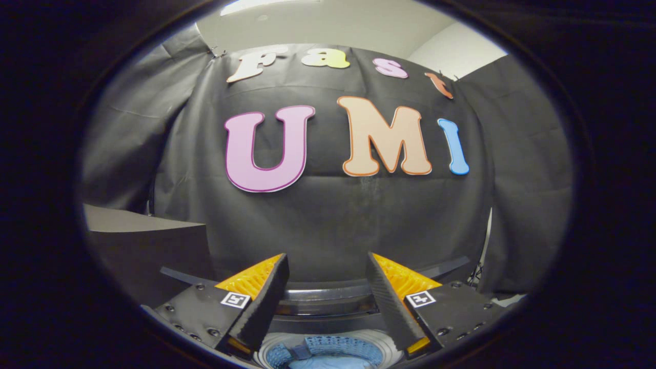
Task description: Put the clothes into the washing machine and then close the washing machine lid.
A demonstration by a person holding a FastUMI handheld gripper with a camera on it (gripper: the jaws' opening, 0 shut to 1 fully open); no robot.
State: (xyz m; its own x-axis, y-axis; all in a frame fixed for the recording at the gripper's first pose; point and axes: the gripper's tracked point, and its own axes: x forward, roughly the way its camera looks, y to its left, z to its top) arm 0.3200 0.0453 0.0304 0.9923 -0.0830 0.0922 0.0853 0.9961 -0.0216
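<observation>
My gripper (326,256) is open, with a wide gap and nothing between its fingers. It points at the booth's black cloth wall. Below and between the fingers lies the round opening of the washing machine (392,352), with a white rim and a blue perforated drum. A light blue piece of clothing (328,363) lies inside the drum. Just beyond the opening, a dark glossy curved band (328,300) spans the gap between the fingers. I cannot tell whether it is the raised lid or the machine's rear panel.
A grey box-like block (143,241) stands to the left of the machine, beyond the left finger. The black cloth wall (333,220) hangs close behind the machine. A thin stand (482,266) shows at the right by the cloth's edge.
</observation>
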